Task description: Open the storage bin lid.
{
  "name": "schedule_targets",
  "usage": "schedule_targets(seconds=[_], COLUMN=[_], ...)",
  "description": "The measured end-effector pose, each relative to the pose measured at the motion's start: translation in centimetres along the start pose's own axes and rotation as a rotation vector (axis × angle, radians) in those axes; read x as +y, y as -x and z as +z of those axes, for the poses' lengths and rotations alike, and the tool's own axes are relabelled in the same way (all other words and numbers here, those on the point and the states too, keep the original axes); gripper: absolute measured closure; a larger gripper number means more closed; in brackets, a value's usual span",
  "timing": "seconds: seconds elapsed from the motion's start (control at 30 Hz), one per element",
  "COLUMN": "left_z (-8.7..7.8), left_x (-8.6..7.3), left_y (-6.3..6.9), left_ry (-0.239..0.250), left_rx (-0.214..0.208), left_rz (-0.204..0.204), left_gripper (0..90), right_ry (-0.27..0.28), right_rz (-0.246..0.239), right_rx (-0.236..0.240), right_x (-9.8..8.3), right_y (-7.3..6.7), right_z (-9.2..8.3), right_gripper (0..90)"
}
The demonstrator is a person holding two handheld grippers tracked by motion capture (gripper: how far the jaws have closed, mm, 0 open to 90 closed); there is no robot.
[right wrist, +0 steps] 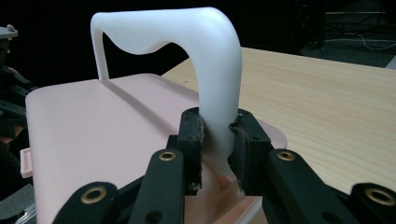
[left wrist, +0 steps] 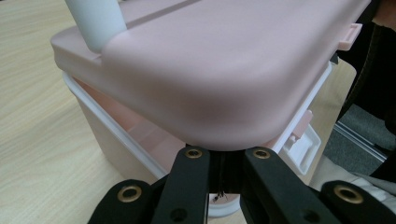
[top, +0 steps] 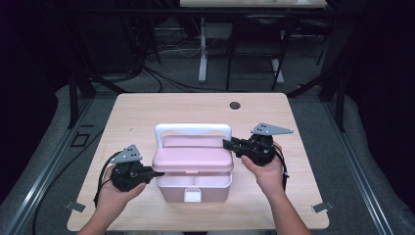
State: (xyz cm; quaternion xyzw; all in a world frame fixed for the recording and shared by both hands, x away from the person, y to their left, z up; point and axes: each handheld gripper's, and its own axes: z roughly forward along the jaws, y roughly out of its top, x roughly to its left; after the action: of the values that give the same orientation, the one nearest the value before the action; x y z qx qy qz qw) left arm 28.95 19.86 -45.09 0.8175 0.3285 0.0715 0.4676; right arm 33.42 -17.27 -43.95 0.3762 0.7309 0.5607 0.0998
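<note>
While the right hand-held gripper (right wrist: 217, 140) pinches the white handle (right wrist: 219, 70), the closed left hand-held gripper (left wrist: 224, 156) sits under the lid's edge (left wrist: 224, 140).

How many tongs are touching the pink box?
2. The left tongs press, shut, under the lid at the left side of the pink box. The right tongs pinch the white handle at its right leg.

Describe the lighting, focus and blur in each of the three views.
High view: the table is evenly lit, the room behind is dark, and the picture is slightly soft. Left gripper view: the pink lid is close, soft and smoothly shaded, darkest along its underside. Right gripper view: the white handle glares almost featureless against a black background, and the wood grain stays fairly sharp.
</note>
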Motion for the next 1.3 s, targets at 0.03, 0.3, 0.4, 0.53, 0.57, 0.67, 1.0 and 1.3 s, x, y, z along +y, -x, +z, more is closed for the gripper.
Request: schedule_targets(seconds=[0.03, 0.3, 0.4, 0.53, 0.57, 0.67, 1.0, 1.3], left_z=[0.0, -0.1, -0.1, -0.2, -0.2, -0.3, -0.6, -0.9], left_x=[0.0, 0.2, 0.2, 0.4, 0.5, 0.7, 1.7, 3.0], left_y=[0.0, 0.0, 0.0, -0.1, -0.1, -0.1, -0.3, -0.7], left_ry=[0.003, -0.001, -0.003, 0.006, 0.003, 0.004, 0.018, 0.037], left_rx=[0.001, 0.003, 0.001, 0.002, 0.003, 0.004, 0.003, 0.014], left_rz=[-0.003, -0.004, -0.005, -0.005, -0.005, -0.006, -0.013, -0.014], left_gripper=[90.0, 90.0, 90.0, 90.0, 90.0, 90.0, 90.0, 90.0], right_ry=[0.004, 0.010, 0.007, 0.014, 0.010, 0.028, 0.063, 0.045], right_rz=[0.001, 0.006, 0.009, 0.005, -0.006, -0.020, 0.008, 0.010], right_rx=[-0.002, -0.006, -0.013, -0.021, -0.036, -0.054, -0.059, -0.073], right_x=[0.0, 0.1, 0.1, 0.2, 0.3, 0.3, -0.9, -2.3], right_y=[0.0, 0.1, 0.3, 0.2, 0.1, 0.0, 0.3, 0.4], right_z=[0.0, 0.0, -0.2, -0.5, -0.7, -1.2, -3.0, -3.6], right_gripper=[74.7, 71.8, 70.4, 70.0, 70.3, 70.8, 76.9, 84.0])
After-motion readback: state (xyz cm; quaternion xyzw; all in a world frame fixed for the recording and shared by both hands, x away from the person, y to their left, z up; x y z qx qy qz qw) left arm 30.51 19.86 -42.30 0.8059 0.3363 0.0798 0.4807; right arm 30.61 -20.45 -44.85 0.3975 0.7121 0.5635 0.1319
